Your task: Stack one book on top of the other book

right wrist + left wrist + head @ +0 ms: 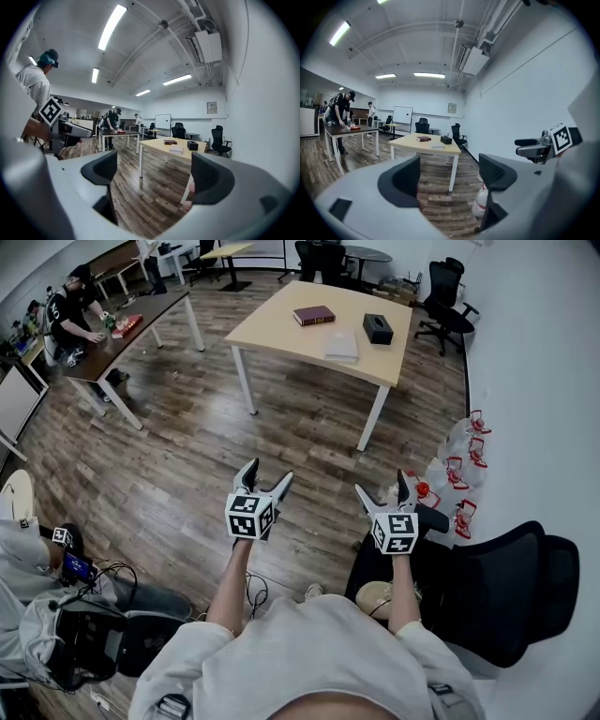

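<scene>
Two books lie apart on the light wooden table [281,334] across the room: a dark red book [313,315] and a pale book [341,346] nearer the table's front. My left gripper [266,474] and right gripper [382,486] are held side by side over the wooden floor, well short of the table, both open and empty. The left gripper view looks between its open jaws [450,176] at the red book [423,138] and the pale book [438,147]. From the right gripper [154,176], the red book [169,142] and pale book [176,150] show far ahead.
A black box [378,329] sits on the same table, right of the books. Clear water jugs with red handles [459,474] stand by the right wall. A black office chair [497,587] is close on my right. A person [70,306] works at a dark table [141,320] far left.
</scene>
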A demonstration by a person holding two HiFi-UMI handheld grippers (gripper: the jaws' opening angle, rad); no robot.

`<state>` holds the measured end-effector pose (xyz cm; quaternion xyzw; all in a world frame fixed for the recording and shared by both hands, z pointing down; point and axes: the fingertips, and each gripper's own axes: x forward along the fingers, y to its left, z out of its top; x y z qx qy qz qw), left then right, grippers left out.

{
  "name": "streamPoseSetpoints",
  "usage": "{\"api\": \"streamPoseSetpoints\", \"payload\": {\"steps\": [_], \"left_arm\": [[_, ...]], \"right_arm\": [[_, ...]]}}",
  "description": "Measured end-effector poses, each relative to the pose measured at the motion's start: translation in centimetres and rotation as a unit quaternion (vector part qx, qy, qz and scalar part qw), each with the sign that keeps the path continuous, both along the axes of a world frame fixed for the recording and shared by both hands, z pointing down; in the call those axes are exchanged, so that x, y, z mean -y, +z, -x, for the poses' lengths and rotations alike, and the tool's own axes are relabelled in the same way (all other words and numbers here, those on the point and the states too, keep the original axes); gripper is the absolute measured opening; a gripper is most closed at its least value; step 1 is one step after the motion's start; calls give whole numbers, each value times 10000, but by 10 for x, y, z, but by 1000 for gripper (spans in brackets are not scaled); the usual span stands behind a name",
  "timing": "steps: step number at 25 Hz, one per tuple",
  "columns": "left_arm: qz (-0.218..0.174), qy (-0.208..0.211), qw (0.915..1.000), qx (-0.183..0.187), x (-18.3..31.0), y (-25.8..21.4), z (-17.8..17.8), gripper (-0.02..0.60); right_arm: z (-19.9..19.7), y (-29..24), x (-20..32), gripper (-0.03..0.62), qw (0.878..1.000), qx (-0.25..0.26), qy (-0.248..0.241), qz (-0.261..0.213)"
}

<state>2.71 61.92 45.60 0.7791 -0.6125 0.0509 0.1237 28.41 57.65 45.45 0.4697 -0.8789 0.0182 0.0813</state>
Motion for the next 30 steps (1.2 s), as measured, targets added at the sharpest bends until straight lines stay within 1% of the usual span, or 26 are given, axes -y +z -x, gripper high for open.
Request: {"api": "streamPoseSetpoints", "payload": {"steps": [8,15,18,23,30], "left_arm": [[41,-70,10000,42,7,2,-1,384],[79,-120,9999,92,17,1,-11,383],[118,-131,9997,169,21,3,-14,383],[144,-172,9994,257,24,7,-14,383],[152,-230,9992,282,40,13,-8,383]], "right_arm": [[-3,3,13,483,10000,-54,-22,16],[-7,4,25,483,9999,-65,-84,35],[-8,6,31,483,9999,-57,-120,51],[-9,14,37,483,9998,-79,-155,108],[0,21,54,483,9996,-69,-225,141]]}}
